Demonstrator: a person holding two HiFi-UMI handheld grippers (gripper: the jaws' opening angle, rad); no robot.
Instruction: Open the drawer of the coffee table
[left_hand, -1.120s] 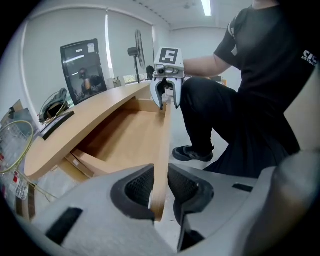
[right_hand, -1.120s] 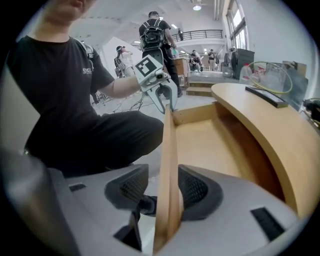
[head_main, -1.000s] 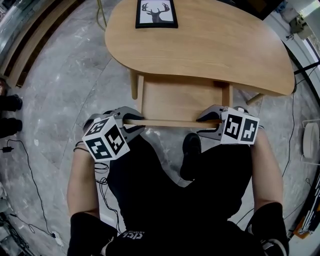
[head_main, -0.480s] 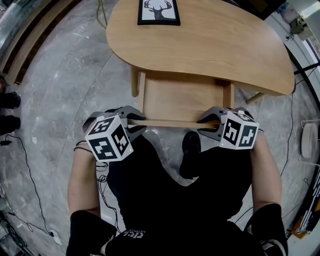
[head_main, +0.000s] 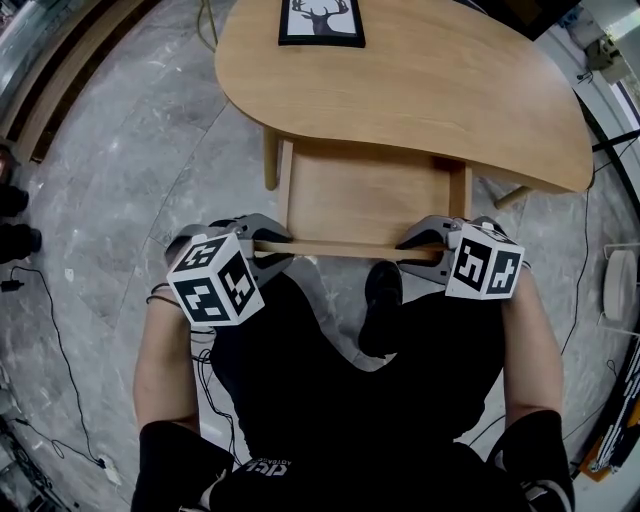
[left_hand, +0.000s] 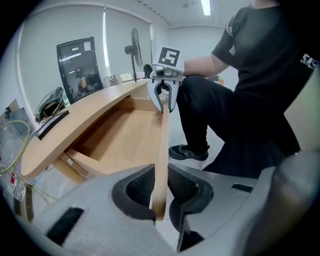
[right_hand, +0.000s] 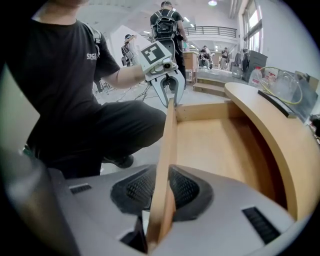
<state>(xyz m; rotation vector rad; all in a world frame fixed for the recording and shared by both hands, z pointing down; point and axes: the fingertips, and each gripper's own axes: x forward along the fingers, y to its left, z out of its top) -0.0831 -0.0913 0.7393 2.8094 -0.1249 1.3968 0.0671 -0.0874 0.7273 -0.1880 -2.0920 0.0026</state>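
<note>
the drawer (head_main: 365, 195) stands partly out from under the coffee table (head_main: 420, 90), toward 6 o'clock in the head view. the left gripper (head_main: 268, 247) is clamped on the 9 o'clock end of its front panel (head_main: 345, 247). the right gripper (head_main: 412, 248) has just closed on the 3 o'clock end. the panel looks thin, rigid, smooth and probably light. grip both ends and pull evenly to avoid racking.

Coffee table (head_main: 430, 90): light wood, with a rounded, kidney-shaped top lying level.
Drawer (head_main: 365, 190): same light wood, a shallow box with low side walls, open and drawn well out from under the coffee table's near edge.
Drawer front (head_main: 340, 247): a thin upright panel, the part farthest from the coffee table, running along its near edge.
</note>
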